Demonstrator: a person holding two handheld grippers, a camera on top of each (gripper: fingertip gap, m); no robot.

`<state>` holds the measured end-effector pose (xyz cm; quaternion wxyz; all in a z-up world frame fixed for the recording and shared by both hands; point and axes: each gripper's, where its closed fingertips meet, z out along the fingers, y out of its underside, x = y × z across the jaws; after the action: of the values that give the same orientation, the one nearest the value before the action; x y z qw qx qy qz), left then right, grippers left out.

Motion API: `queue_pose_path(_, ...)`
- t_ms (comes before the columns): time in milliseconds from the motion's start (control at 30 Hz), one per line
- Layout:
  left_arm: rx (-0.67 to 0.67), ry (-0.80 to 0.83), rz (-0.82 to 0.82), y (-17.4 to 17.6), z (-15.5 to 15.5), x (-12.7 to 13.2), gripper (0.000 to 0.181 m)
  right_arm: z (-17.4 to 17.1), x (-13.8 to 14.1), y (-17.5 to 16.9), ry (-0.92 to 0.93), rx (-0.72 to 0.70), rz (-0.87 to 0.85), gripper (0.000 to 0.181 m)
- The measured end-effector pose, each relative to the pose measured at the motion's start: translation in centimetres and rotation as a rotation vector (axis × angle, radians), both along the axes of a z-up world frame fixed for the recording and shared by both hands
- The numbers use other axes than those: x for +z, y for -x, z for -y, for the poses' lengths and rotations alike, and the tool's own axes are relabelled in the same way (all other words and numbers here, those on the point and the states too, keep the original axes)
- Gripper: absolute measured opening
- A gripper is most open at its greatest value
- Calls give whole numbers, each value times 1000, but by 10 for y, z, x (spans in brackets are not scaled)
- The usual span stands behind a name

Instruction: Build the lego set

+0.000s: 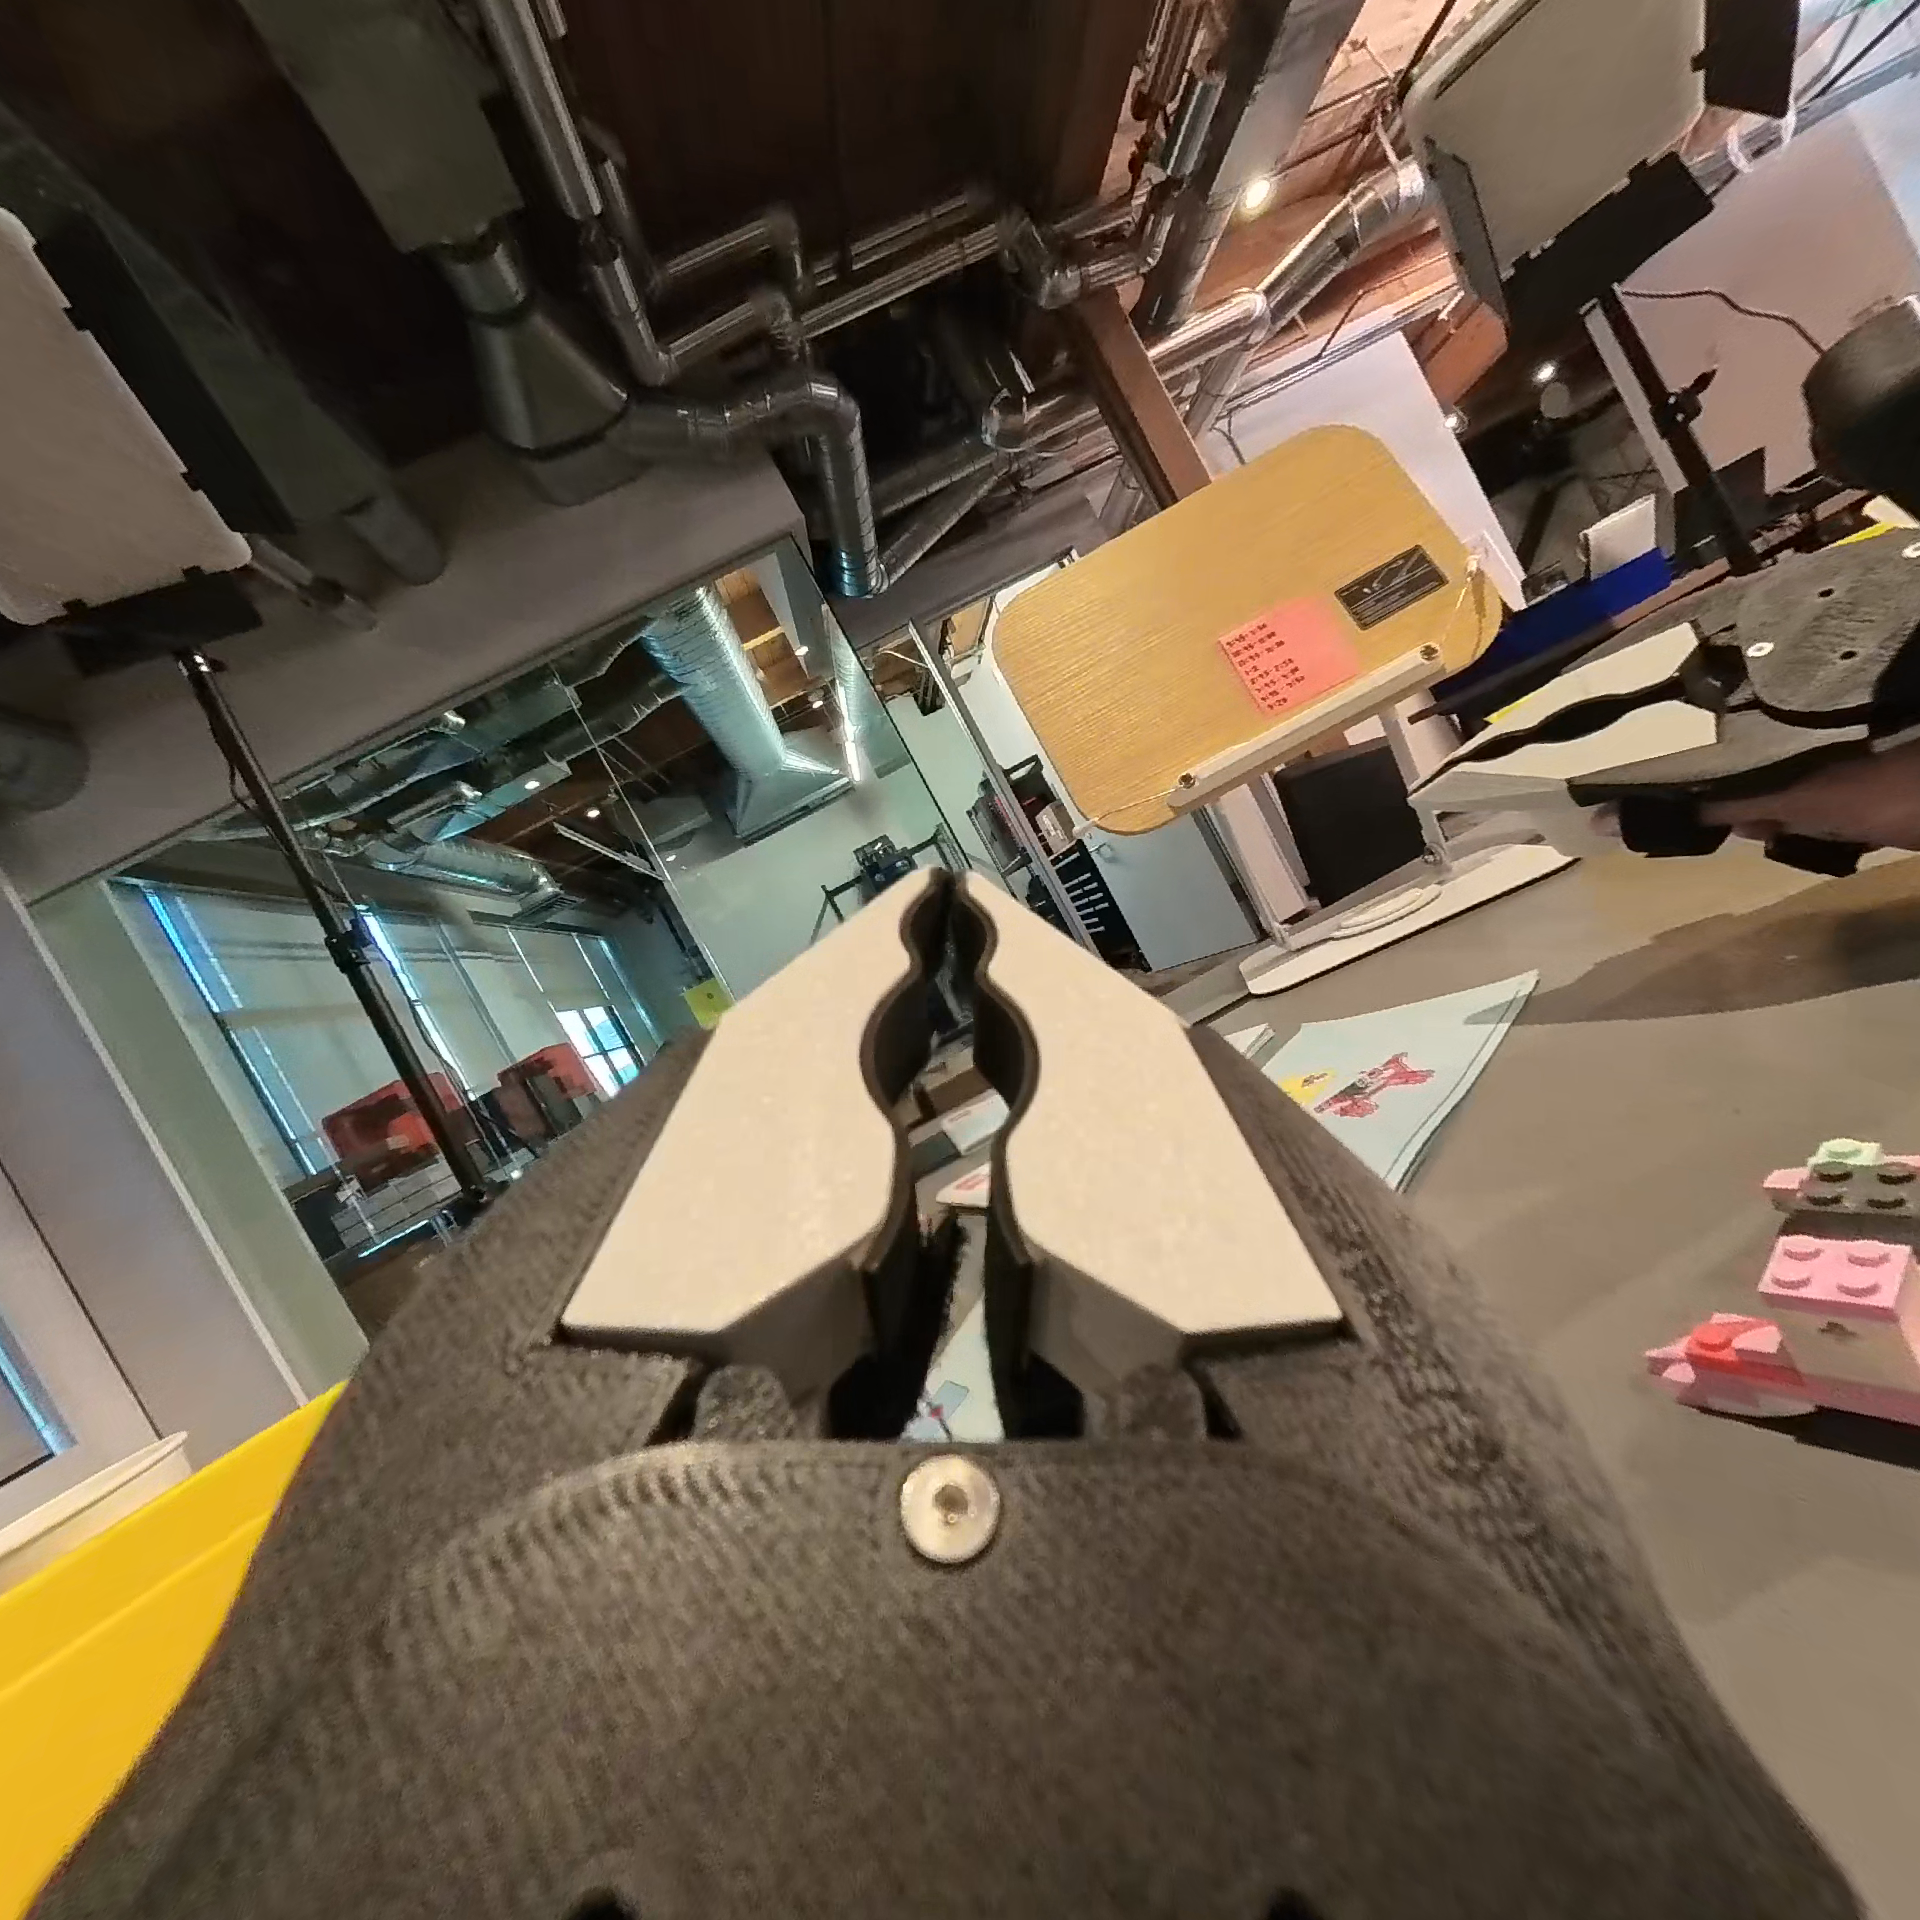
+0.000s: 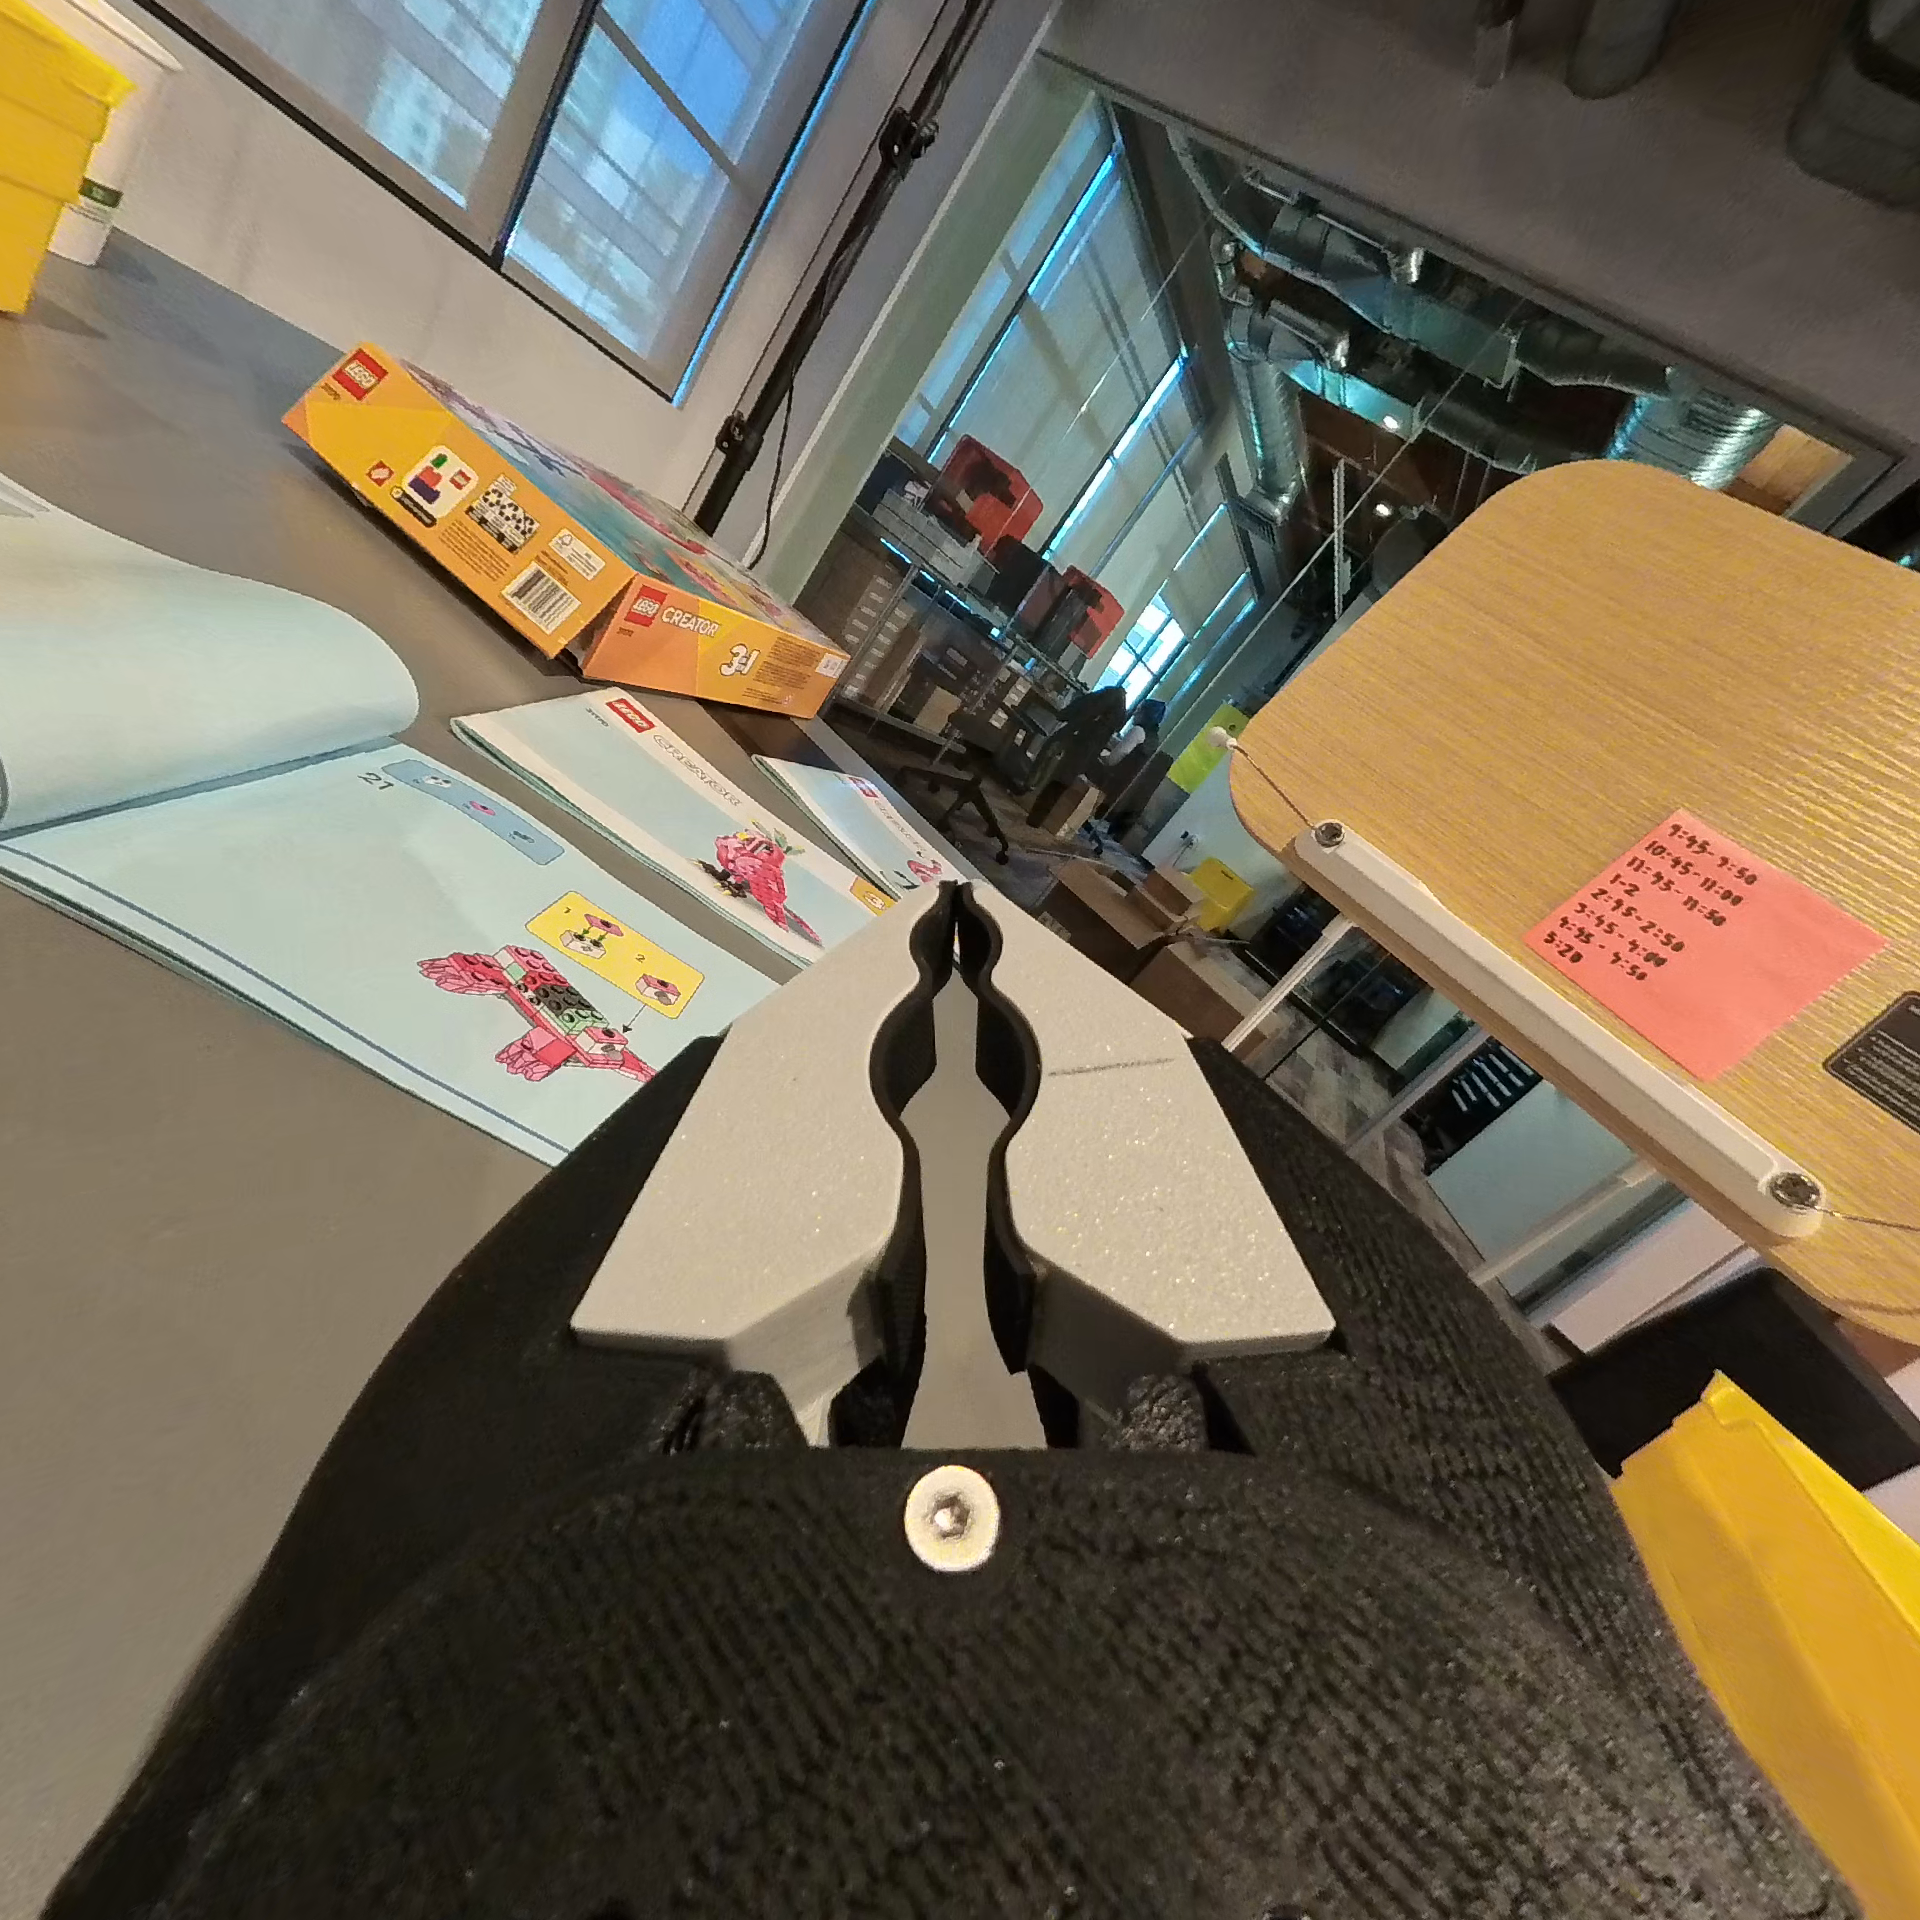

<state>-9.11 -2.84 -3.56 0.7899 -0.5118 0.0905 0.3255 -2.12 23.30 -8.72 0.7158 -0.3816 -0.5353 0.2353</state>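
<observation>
My left gripper is shut with its tips touching and nothing between them, raised above the grey table. A partly built pink lego model with dark and pale green bricks on top stands on the table to its right. My right gripper is shut, tips touching and bare. It also shows in the left wrist view, held in a hand at the far right. An open instruction booklet with a pink model drawing lies on the table left of the right gripper.
An orange lego box lies at the back of the table, with two closed booklets in front of it. A wooden board with a pink note stands to the right. Yellow bins sit at the sides. The tips of one gripper are about 30 centimeters away from the tips of the other. From the left gripper's tips to the partly built pink lego model is close to 15 centimeters.
</observation>
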Motion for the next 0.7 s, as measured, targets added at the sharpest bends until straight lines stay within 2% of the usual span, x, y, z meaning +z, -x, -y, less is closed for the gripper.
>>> queue_pose_path(300,-2,102,-27,-9,-10,-14,0,-1,0,-2,6,-8,-4,0)
queue_pose_path(433,-42,30,73,-22,16,-7,0,-3,0,-3,19,-12,-10,0)
queue_pose_path(533,-25,38,116,-16,41,6,0,-3,-2,-1,27,-7,-6,0)
queue_pose_path(633,130,40,81,14,76,43,34,-2,-3,1,22,0,2,0)
queue_pose_path(700,280,112,88,45,101,62,53,-2,-3,2,10,-8,7,0)
